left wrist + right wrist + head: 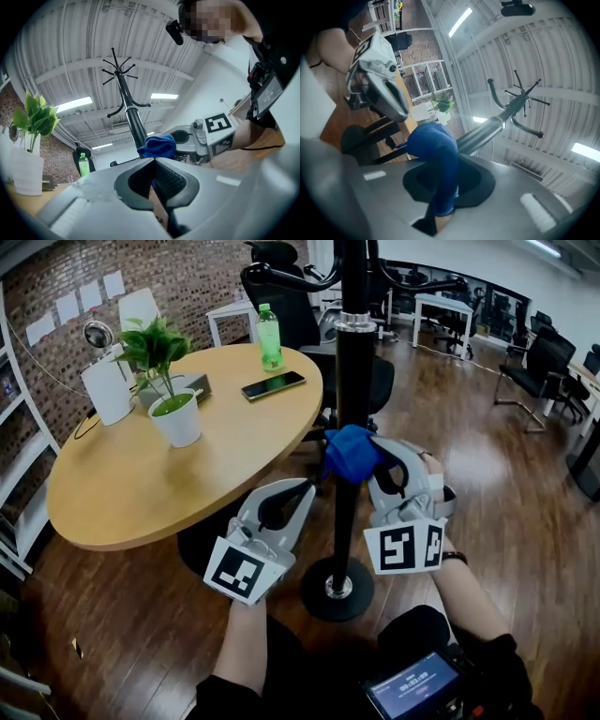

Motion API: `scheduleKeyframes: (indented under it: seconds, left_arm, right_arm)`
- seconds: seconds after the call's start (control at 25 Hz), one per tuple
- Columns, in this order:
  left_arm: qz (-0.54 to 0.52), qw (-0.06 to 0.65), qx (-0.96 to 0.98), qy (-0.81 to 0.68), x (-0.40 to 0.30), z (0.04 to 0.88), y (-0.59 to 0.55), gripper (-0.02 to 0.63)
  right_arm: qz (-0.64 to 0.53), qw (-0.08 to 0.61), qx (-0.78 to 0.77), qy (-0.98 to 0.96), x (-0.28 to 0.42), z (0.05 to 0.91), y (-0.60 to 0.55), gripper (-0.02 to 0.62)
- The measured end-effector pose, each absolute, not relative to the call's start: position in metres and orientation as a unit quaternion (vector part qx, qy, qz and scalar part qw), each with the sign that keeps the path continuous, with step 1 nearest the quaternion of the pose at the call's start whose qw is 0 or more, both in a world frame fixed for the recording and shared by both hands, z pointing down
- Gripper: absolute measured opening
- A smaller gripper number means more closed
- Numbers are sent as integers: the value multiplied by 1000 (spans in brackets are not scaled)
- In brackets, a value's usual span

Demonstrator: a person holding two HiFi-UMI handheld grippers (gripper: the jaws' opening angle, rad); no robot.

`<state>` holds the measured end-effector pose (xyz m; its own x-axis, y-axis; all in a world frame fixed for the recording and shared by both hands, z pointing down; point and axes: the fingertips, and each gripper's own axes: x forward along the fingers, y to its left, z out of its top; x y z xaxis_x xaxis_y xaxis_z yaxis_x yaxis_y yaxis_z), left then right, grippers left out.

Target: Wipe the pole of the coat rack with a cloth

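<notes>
Pinching the crumpled blue cloth [349,453] in its jaws, the white right gripper [373,463] holds it against the tall black metal coat-rack pole [352,362] at mid-frame. The white left gripper [304,488], jaws pressed together on nothing, hangs just left of the pole. With nothing steadying the rack, a hard sideways stroke could rock it on its round black base [337,589], and a snag could drag the cloth out of the jaws.
</notes>
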<state>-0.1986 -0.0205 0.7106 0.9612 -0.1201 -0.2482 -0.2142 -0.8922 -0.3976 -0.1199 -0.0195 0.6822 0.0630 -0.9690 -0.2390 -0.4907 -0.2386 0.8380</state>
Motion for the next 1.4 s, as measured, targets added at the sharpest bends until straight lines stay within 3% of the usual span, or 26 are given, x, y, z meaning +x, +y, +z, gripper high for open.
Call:
scheduleKeyframes:
  seconds: [0.44, 0.92, 1.12, 1.4]
  left_arm:
    - [60, 177, -979, 78, -189, 780, -29, 3]
    - [28, 171, -982, 78, -197, 809, -18, 3]
    - [21, 168, -982, 88, -198, 809, -27, 3]
    - [31, 179, -980, 83, -190, 799, -30, 3]
  right_arm:
    - [-270, 371, 640, -616, -118, 938, -30, 44]
    - [-68, 519, 521, -674, -132, 1189, -19, 44]
    - [-60, 506, 528, -679, -134, 1186, -25, 44]
    - [-166, 407, 611, -658, -129, 1032, -34, 44]
